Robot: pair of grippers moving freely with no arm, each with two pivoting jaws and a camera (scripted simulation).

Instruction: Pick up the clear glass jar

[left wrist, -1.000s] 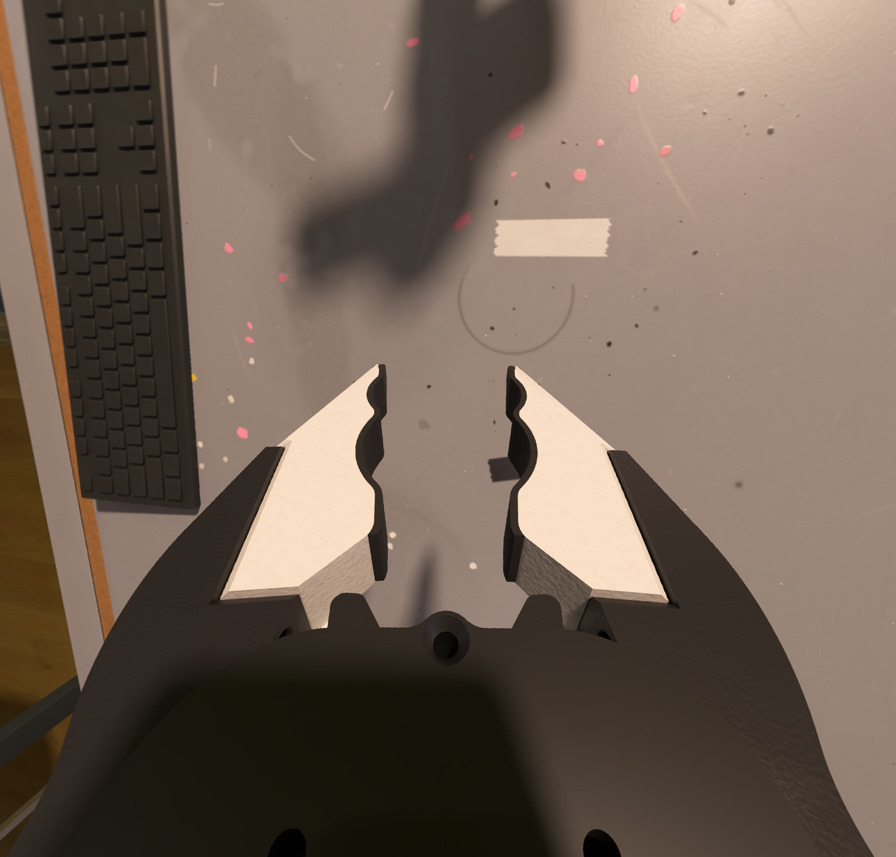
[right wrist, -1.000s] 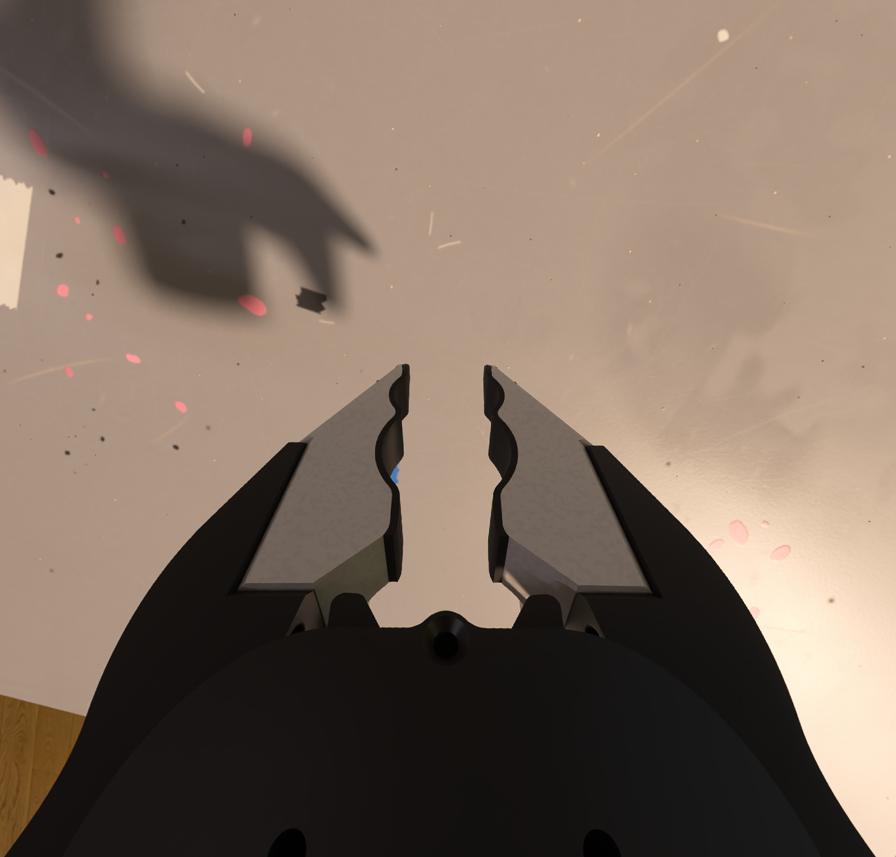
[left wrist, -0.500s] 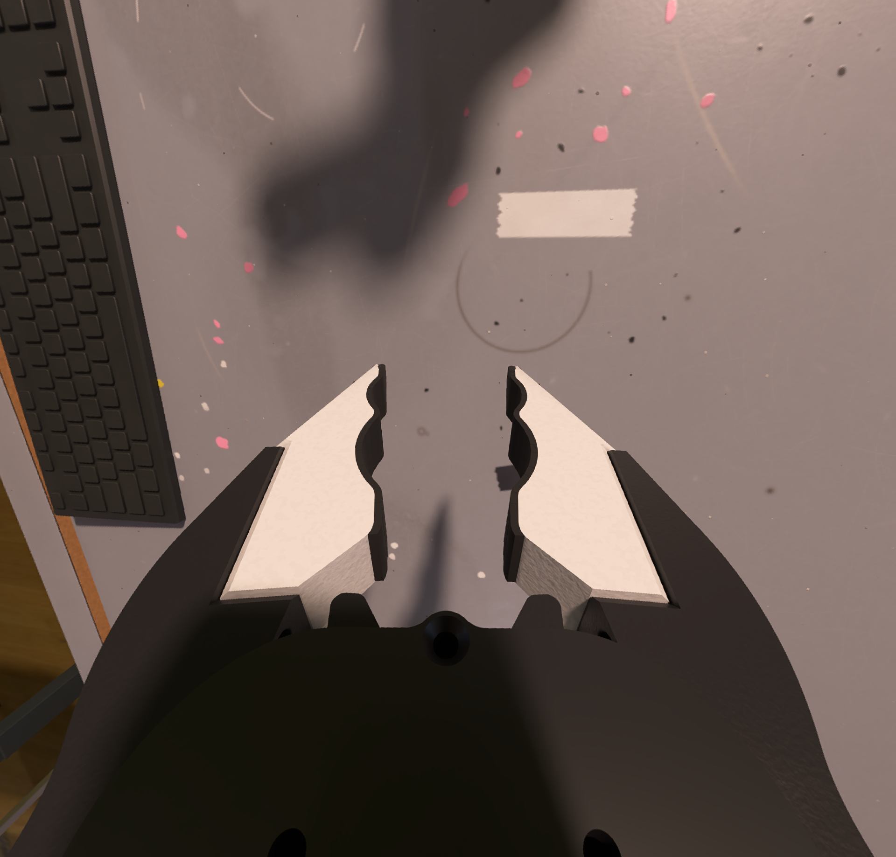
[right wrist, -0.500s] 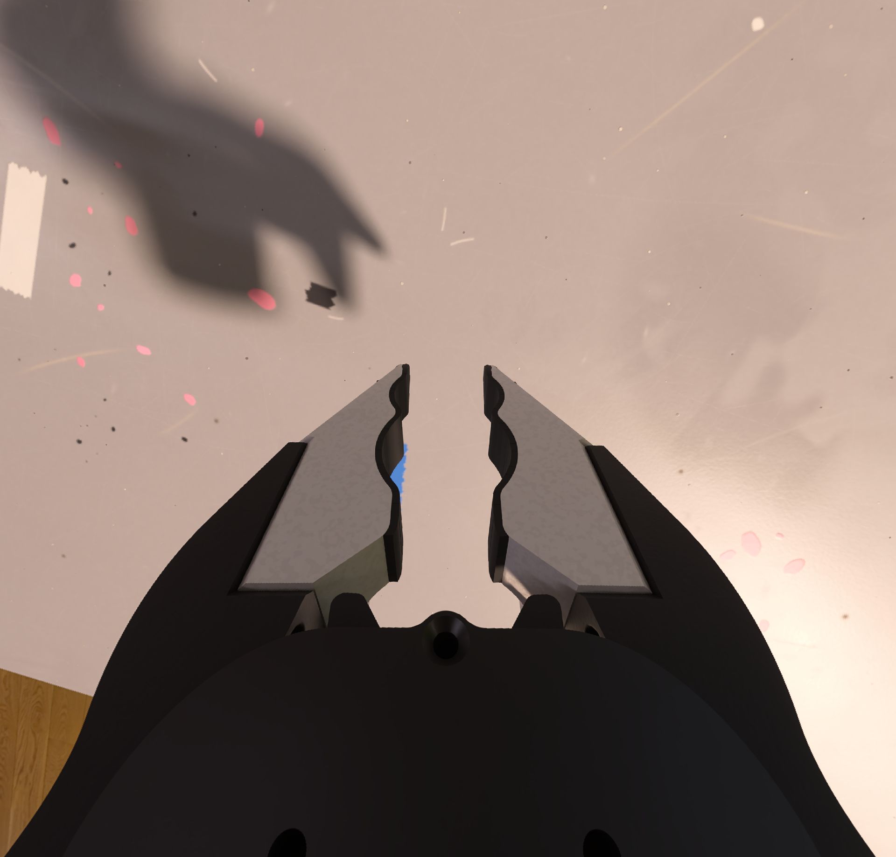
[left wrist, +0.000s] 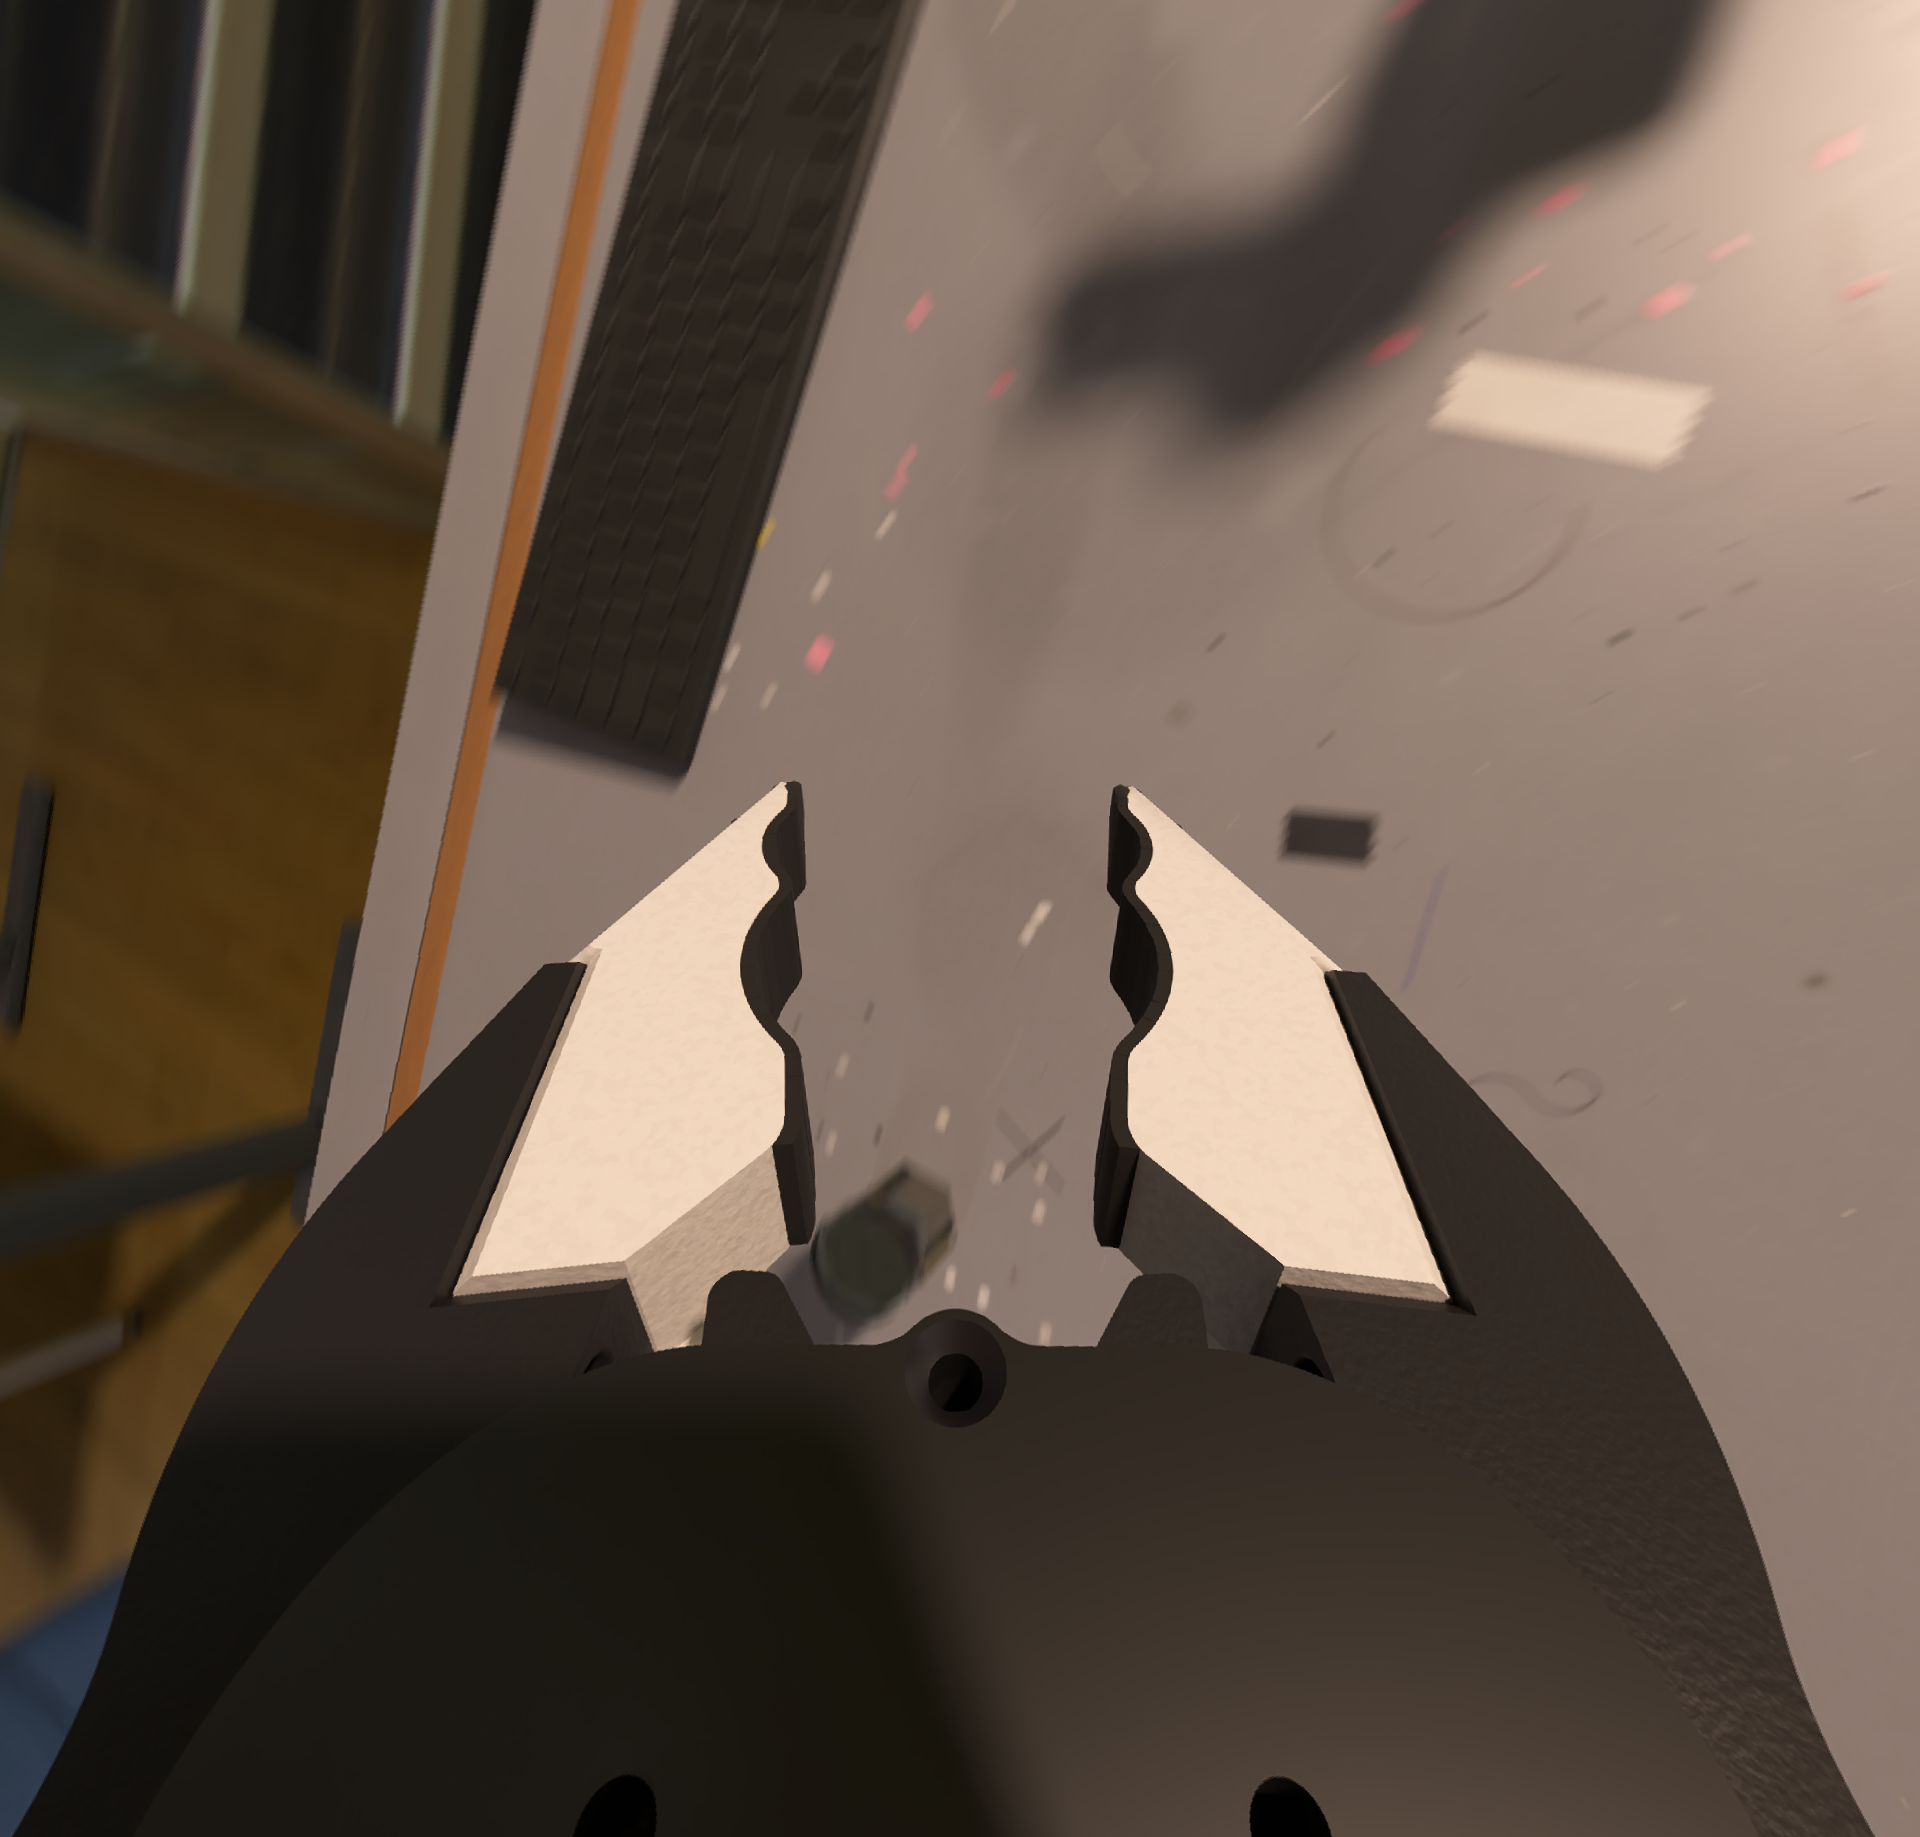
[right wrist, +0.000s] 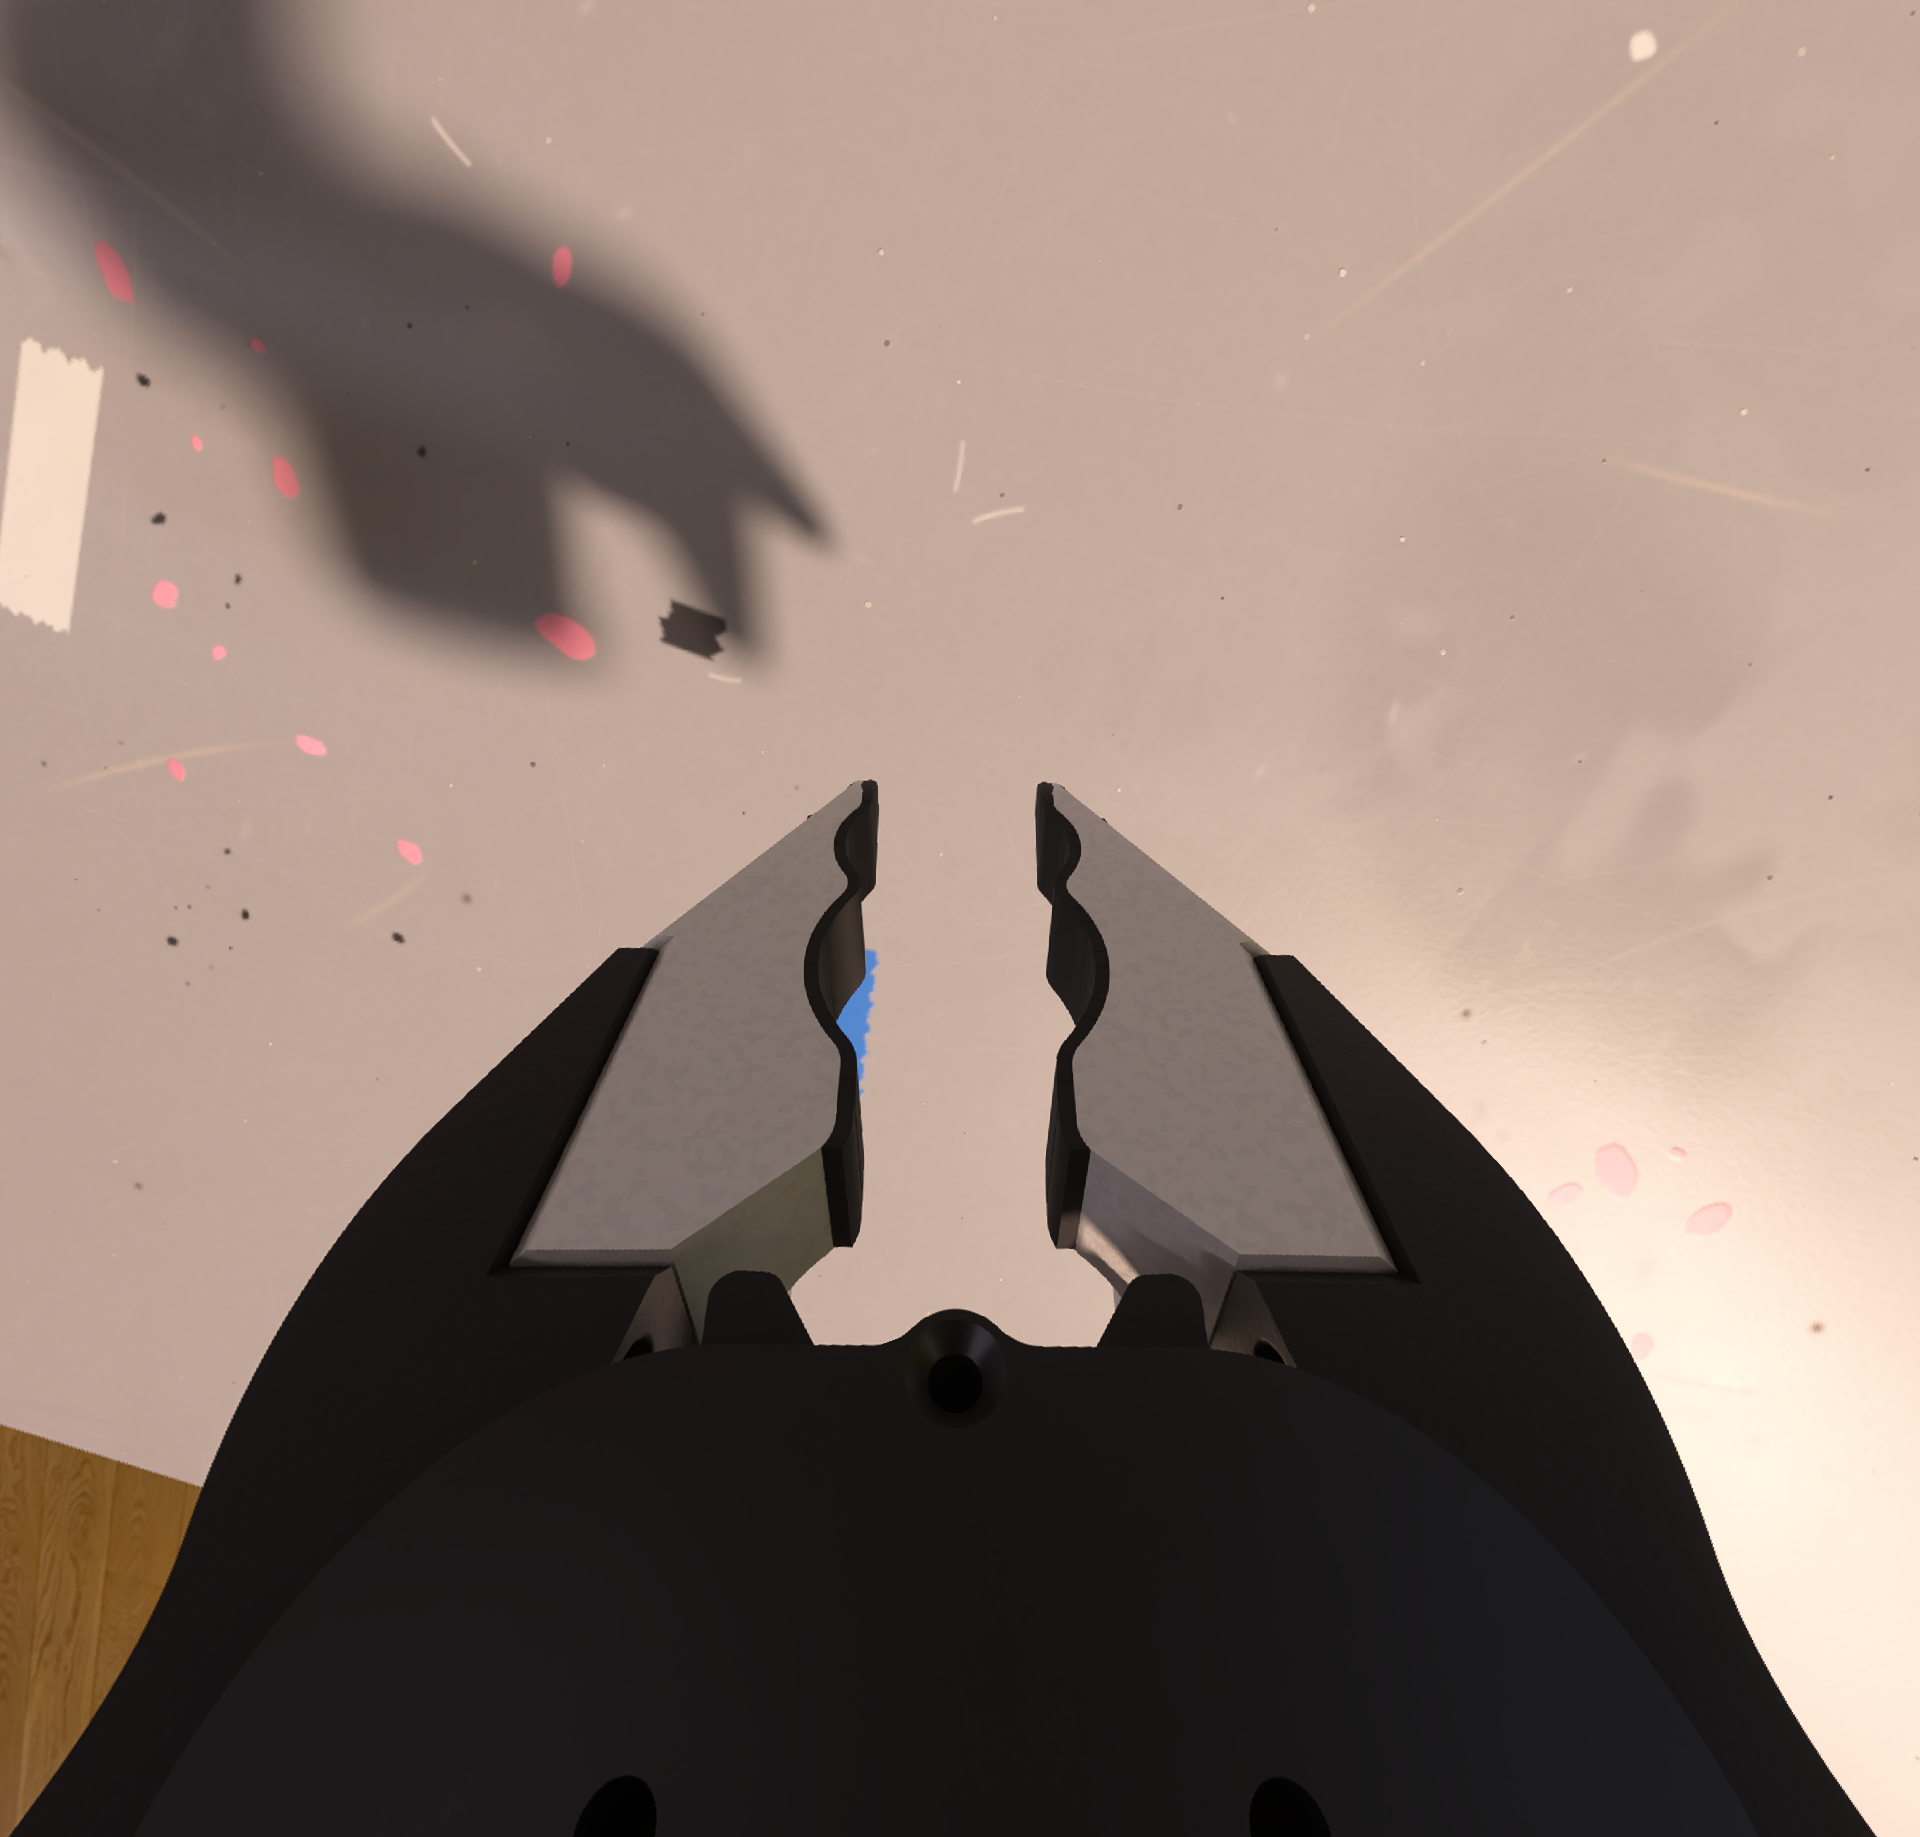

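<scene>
My left gripper (left wrist: 954, 800) wide open, empty, above blurred jar (left wrist: 881, 1237); right gripper (right wrist: 956, 795) narrower gap, holding nothing; keyboard (left wrist: 717, 333) left.

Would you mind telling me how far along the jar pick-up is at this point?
Done: nothing yet; neither gripper holds anything. In hand: the left gripper hovers open over the table, and a blurred round object, possibly the jar, shows low between its jaws. The right gripper is open and empty too. Left: line up on the jar, close, lift.
</scene>
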